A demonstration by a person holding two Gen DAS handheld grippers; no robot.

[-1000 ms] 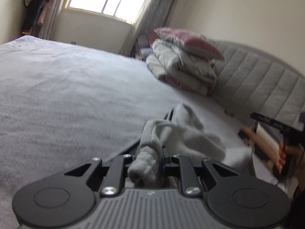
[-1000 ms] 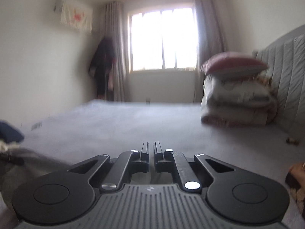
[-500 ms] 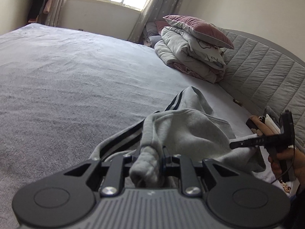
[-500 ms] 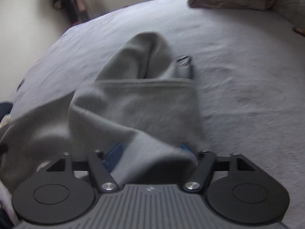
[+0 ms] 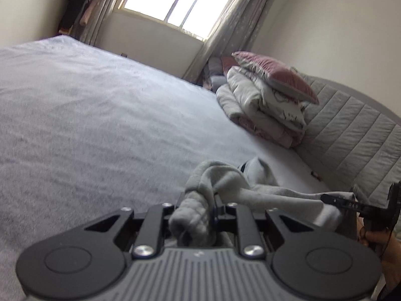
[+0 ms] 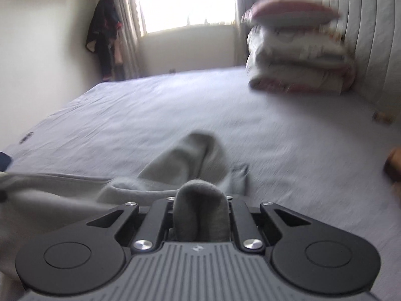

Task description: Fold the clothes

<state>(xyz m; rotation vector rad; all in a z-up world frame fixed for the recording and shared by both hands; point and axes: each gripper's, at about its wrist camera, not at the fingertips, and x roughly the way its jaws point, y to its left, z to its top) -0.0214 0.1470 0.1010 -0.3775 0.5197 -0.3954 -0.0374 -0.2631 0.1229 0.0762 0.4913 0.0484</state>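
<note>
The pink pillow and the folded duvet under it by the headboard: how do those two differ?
The pink pillow is one plain dusty-pink piece lying on top; the folded duvet is mostly white with a faint print, stacked in several thick layers below, showing pink only along its lower folds. The pillow looks slimmer, and the duvet makes up most of the stack. Both rest at the end of the bed beside the quilted grey headboard, away from the grey garment.

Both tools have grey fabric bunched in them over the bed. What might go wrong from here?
1. The right tool is closing on a thick wad of the grey garment, so it may hold several layers and fold crooked.
2. The left tool also pinches a bunched roll, so that edge may slip out.
3. Most of the cloth trails crumpled on the bed, and pulling could drag creases in.
</note>
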